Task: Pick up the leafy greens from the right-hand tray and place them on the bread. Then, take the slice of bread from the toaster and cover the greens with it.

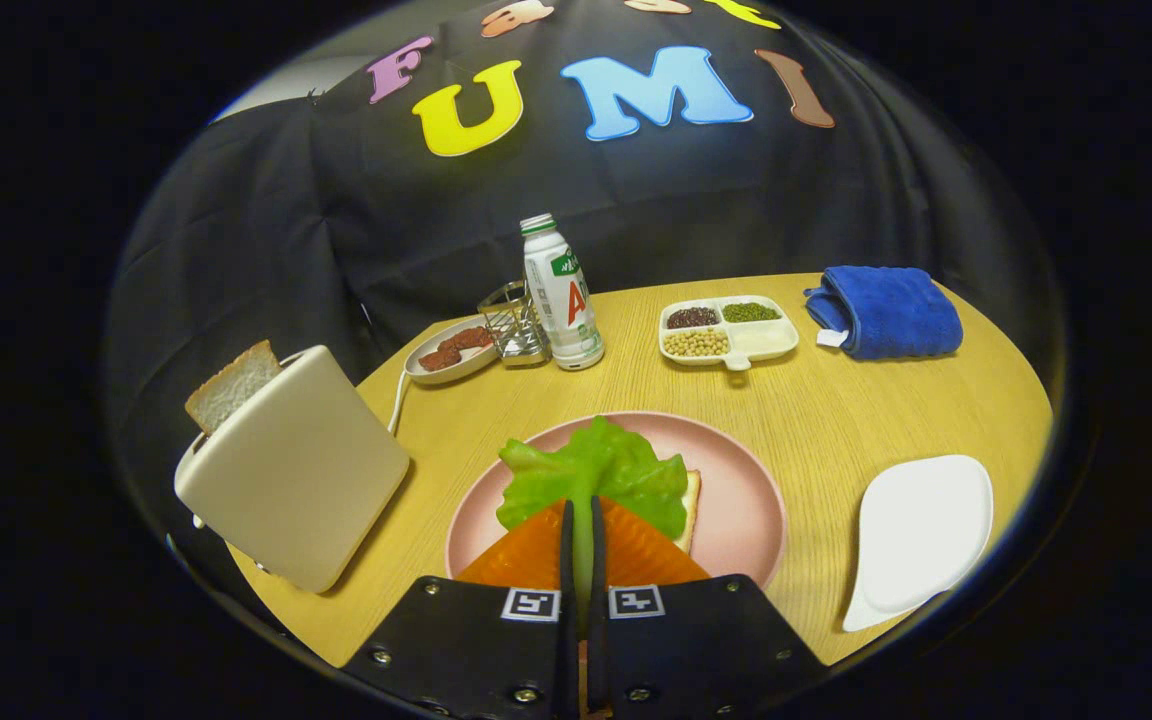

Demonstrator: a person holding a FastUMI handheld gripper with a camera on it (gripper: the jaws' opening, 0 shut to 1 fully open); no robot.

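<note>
The leafy greens (596,470) lie over a slice of bread (692,500) on the pink plate (758,500), just ahead of my fingers. My gripper (583,508) is shut on the near edge of the greens, and a green strip shows in the narrow gap between the two fingers. To the left of the plate stands a cream toaster (296,475) with a second bread slice (232,386) sticking out of its slot. The white right-hand tray (921,535) lies to the right of the plate.
Beyond the plate stand a white bottle (561,295), a small wire holder (514,322), a dish of reddish pieces (451,352) and a divided dish of beans (726,330). A folded blue cloth (886,310) lies at the far right of the round wooden table (836,410).
</note>
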